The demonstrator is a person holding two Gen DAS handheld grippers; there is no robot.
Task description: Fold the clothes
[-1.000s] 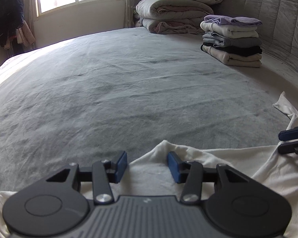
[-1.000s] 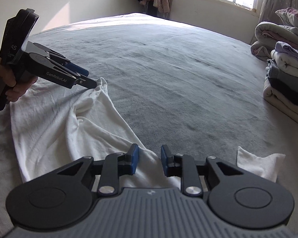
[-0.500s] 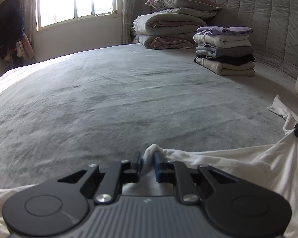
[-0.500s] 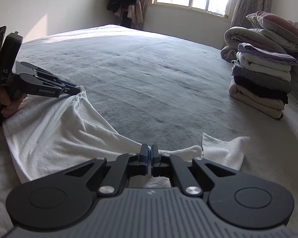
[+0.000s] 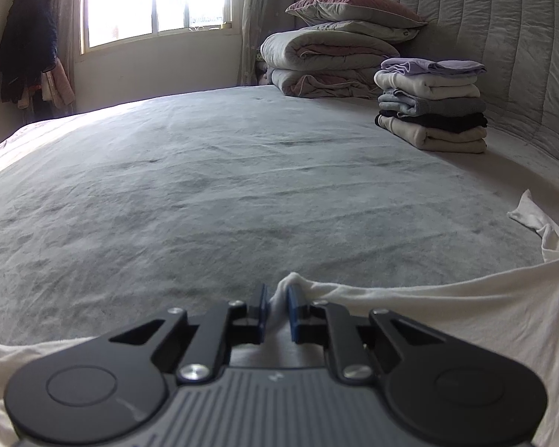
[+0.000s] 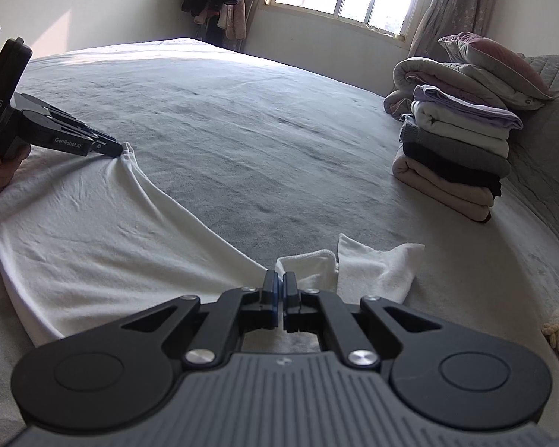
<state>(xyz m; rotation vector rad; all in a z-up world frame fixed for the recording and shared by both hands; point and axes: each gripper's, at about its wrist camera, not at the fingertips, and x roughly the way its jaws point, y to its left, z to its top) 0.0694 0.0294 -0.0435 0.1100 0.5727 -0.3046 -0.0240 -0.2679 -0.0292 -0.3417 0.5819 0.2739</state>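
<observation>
**Inspector:** Presently, the left gripper [image 5: 278, 311] is found closed down on a bunched fold of the white garment [image 5: 447, 320], cloth visibly pinched between its blue pads [image 5: 293, 309]. The right gripper [image 6: 280, 298] is found fully closed on the same garment's edge, beside a loose white sleeve [image 6: 376, 264].

**Assessor:** And the garment's position?

**Inspector:** It is spread on the grey bed cover [image 5: 242, 186], at the near edge, well apart from the stack of folded clothes [image 5: 432, 108] at the headboard [image 5: 503, 37]. The edge between both grips is seen curved, not taut.

**Assessor:** How should the step be done?

**Inspector:** It is judged that both held points should be lifted together, level, and carried over evenly so the edge lands straight; slack should be drawn out first.

**Assessor:** Materials?

**Inspector:** The garment appears a thin, limp knit, creased. The cover is noted as matte, faintly napped, likely to drag on cloth.
</observation>
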